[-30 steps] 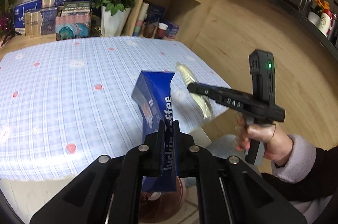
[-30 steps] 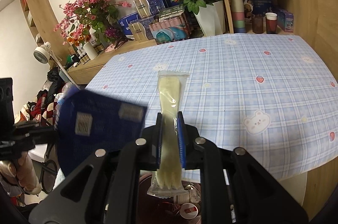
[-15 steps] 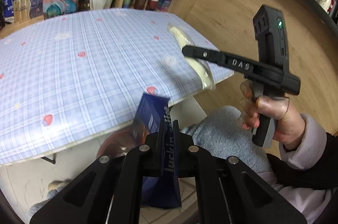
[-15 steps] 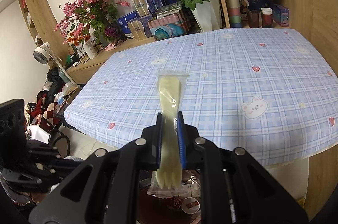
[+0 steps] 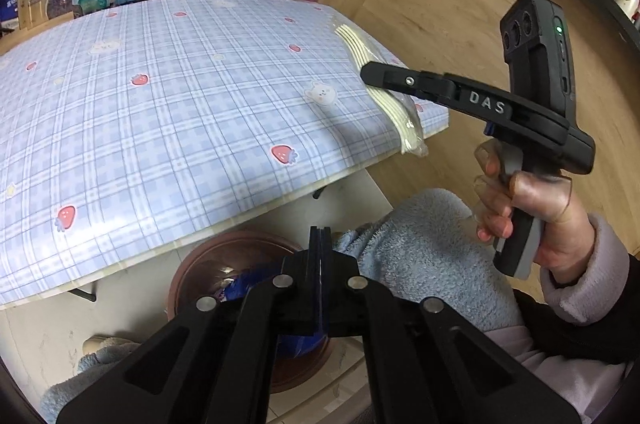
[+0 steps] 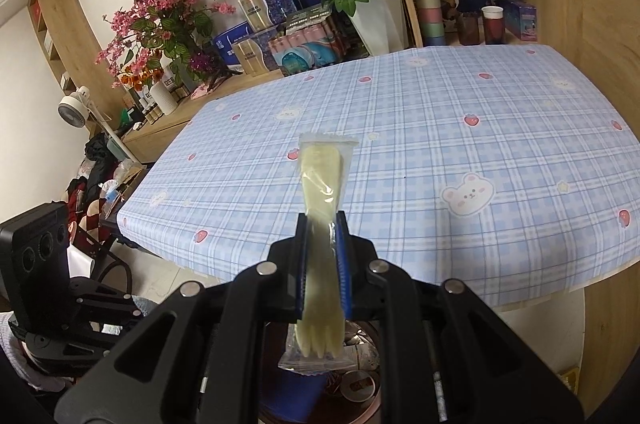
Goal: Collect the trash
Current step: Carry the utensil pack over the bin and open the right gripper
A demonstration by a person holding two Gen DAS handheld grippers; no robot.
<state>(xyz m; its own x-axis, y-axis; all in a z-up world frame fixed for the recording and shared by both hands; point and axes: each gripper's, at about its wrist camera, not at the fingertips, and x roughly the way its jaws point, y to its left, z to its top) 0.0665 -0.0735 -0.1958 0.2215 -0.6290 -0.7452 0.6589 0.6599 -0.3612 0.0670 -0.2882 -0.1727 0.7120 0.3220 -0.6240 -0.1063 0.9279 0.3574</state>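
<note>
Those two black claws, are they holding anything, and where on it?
The right gripper pinches a wrapped plastic fork near its pronged end. The left gripper looks shut; whether it grips the blue packet is unclear.

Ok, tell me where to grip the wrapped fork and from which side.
Take the fork at its narrow middle, coming from the tine end along its length, as the right tongs do: it is long and slim, so it balances there, with both ends sticking out.

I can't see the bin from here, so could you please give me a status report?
Left claw shut over bin, blue bag down inside. Right claw shut on wrapped fork, near table edge. Nothing in the way.
</note>
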